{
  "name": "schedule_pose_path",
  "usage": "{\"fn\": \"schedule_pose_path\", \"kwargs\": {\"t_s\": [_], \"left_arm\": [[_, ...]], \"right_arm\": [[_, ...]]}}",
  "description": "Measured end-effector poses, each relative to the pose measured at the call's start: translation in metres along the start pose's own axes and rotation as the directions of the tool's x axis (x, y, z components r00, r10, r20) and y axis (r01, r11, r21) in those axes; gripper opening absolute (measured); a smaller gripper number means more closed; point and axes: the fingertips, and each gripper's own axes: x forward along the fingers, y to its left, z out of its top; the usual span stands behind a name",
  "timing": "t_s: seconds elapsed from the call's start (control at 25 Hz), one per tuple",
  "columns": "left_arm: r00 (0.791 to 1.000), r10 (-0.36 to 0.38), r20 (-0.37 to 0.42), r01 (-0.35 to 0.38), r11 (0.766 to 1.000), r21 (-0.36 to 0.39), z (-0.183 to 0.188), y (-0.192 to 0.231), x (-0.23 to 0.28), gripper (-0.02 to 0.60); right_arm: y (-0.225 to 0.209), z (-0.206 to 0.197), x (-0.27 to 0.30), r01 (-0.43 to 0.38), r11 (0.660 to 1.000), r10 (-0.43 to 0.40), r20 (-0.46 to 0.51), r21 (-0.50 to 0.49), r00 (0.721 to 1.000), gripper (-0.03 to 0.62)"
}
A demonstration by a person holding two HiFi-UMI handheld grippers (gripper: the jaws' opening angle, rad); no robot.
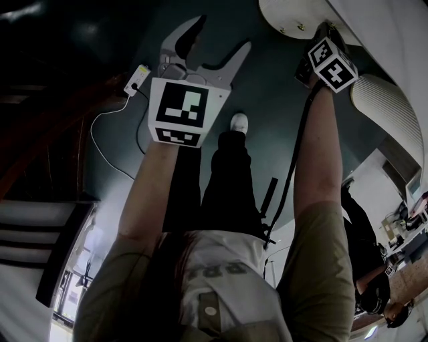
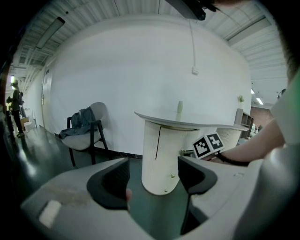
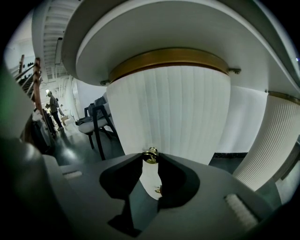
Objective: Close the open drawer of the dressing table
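Observation:
The dressing table's white ribbed drawer front [image 3: 168, 112] fills the right gripper view, under a gold band and the round tabletop [image 3: 154, 33]. My right gripper [image 3: 150, 158] is shut on the drawer's small brass knob [image 3: 150, 154], pinched between its black fingertips. A second brass knob [image 3: 159, 190] shows lower down. How far the drawer stands out cannot be told. My left gripper [image 2: 152, 180] hangs open and empty in the air, apart from the table [image 2: 161, 154]. In the head view the left gripper [image 1: 207, 50] is held over the dark floor, and the right gripper's marker cube [image 1: 331, 63] is by the table edge [image 1: 294, 20].
A chair [image 2: 86, 131] with clothes on it stands left of the table by the white wall. A white power strip [image 1: 137, 79] with its cable lies on the floor. A second ribbed column [image 3: 272, 145] is on the right. A person [image 3: 54, 110] stands far off.

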Motion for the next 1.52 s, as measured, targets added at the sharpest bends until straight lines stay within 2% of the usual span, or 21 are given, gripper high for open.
{"fn": "schedule_pose_path", "kwargs": {"t_s": [0.28, 0.44, 0.68, 0.92, 1.12, 1.28, 1.52], "left_arm": [[1.0, 0.006, 0.01, -0.006, 1.0, 0.012, 0.003, 0.003, -0.004, 0.339], [1.0, 0.021, 0.021, -0.021, 1.0, 0.013, 0.008, 0.01, -0.007, 0.339], [0.998, 0.031, 0.063, -0.032, 0.999, 0.024, 0.041, 0.003, -0.024, 0.339], [0.993, 0.023, 0.112, -0.028, 0.998, 0.049, 0.094, -0.009, -0.059, 0.339], [0.986, -0.007, 0.167, -0.003, 0.998, 0.058, 0.155, -0.023, -0.104, 0.339], [0.974, -0.052, 0.22, 0.03, 0.994, 0.102, 0.203, -0.037, -0.138, 0.339], [0.958, -0.118, 0.263, 0.084, 0.987, 0.137, 0.238, -0.069, -0.196, 0.339]], "right_arm": [[0.002, -0.001, -0.001, 0.015, 1.0, -0.016, 0.016, 0.011, 1.0, 0.116], [0.007, 0.001, -0.009, -0.024, 0.999, 0.022, 0.051, 0.039, 0.998, 0.247], [0.001, 0.016, -0.056, -0.032, 0.999, 0.03, 0.084, 0.025, 0.996, 0.256], [-0.008, 0.045, -0.151, -0.015, 0.999, 0.009, 0.143, 0.043, 0.99, 0.256], [-0.004, 0.103, -0.254, -0.019, 1.0, 0.015, 0.219, 0.015, 0.975, 0.256], [-0.001, 0.156, -0.335, -0.007, 1.0, 0.006, 0.306, 0.004, 0.952, 0.253], [0.008, 0.206, -0.453, 0.026, 0.999, -0.007, 0.418, -0.04, 0.909, 0.247]]}}
